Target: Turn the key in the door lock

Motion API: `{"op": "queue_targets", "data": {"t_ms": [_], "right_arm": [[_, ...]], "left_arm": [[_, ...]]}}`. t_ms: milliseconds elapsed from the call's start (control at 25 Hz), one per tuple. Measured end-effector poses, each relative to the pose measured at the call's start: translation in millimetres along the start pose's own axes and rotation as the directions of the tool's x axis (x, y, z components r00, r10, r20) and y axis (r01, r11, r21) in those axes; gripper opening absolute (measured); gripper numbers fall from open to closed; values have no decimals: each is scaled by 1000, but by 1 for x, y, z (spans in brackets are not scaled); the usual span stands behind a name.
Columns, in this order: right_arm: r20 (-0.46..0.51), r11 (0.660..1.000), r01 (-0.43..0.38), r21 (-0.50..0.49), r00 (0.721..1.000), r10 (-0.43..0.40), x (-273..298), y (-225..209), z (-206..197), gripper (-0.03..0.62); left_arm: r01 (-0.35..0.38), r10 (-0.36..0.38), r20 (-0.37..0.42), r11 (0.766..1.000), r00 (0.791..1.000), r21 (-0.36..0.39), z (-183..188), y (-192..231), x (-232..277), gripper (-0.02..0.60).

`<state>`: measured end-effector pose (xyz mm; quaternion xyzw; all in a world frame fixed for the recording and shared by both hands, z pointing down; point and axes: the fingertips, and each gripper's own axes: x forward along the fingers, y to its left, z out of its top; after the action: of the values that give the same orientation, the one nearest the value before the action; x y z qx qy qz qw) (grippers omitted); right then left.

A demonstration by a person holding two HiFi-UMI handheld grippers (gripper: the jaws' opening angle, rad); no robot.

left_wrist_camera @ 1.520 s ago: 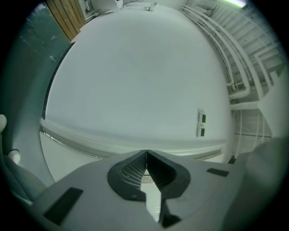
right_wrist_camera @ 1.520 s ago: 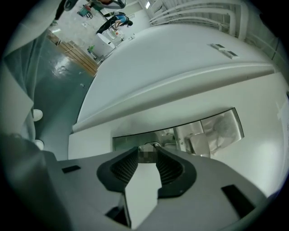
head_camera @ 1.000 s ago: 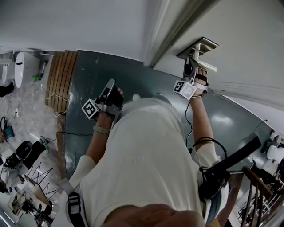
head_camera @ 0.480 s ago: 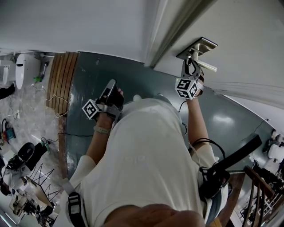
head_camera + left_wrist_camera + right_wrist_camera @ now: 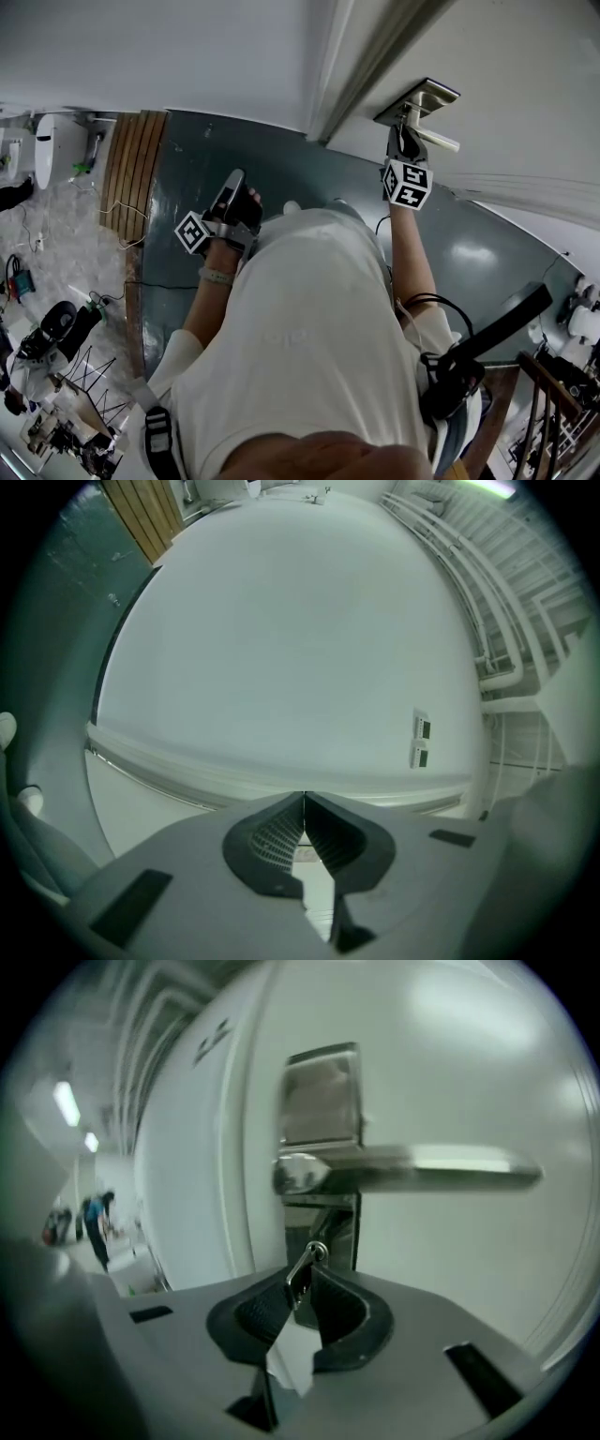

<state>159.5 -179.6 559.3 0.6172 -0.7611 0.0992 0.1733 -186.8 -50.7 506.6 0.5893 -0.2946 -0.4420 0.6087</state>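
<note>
Head view: right gripper point(image 5: 402, 132) at the door point(image 5: 525, 75), just under the handle point(image 5: 434, 134); left gripper point(image 5: 234, 180) low, well apart from the door.
Left gripper view: jaws pressed together, nothing between.
Right gripper view: jaws have just been closing and now clamp the key point(image 5: 303, 1269), which sits in the lock point(image 5: 339, 1227) under the handle.

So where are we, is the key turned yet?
Done: the key sits in the lock under the lever handle. In hand: the right gripper has just been closing its jaws, and they pinch the key. Left: nothing shows the door unlocked, so the turn itself may remain. The left gripper is shut, empty, facing the wall.
</note>
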Motion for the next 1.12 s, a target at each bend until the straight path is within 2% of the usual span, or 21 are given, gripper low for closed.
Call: {"op": "queue_targets", "data": {"t_ms": [80, 160, 320, 400, 520, 680, 880, 1040, 1120], "right_arm": [[32, 986, -24, 165, 999, 19, -1, -1, 0, 67], [60, 961, -49, 273, 998, 34, -1, -2, 1, 64], [102, 873, -111, 474, 992, 70, -1, -3, 2, 64], [124, 802, -141, 581, 989, 84, -1, -3, 2, 64], [159, 674, -189, 714, 982, 106, -2, -3, 4, 65], [202, 503, -236, 831, 972, 121, -3, -2, 4, 66], [253, 315, -284, 906, 958, 135, -3, -3, 3, 66], [281, 188, -303, 934, 950, 134, -3, -3, -2, 66], [300, 108, -313, 943, 946, 126, -4, -4, -4, 66]], "left_arm": [[-2, 2, 3, 1000, 1000, 0, 1, 0, -2, 8], [-1, 1, 1, 1000, 1000, 1, 0, 0, -2, 8], [-3, 3, 2, 1000, 1000, 1, 1, -1, -3, 9], [-4, 4, 3, 1000, 1000, 1, 1, -1, -3, 9], [-6, 6, 9, 1000, 1000, 0, 1, 0, -3, 9], [-7, 7, 9, 1000, 1000, -4, 2, 0, -4, 9], [-8, 8, 8, 1000, 1000, -8, 3, 1, -3, 9], [-8, 8, 6, 1000, 1000, -9, 3, 2, -3, 9], [-7, 7, 7, 1000, 1000, -11, 3, 2, -3, 9]]}}
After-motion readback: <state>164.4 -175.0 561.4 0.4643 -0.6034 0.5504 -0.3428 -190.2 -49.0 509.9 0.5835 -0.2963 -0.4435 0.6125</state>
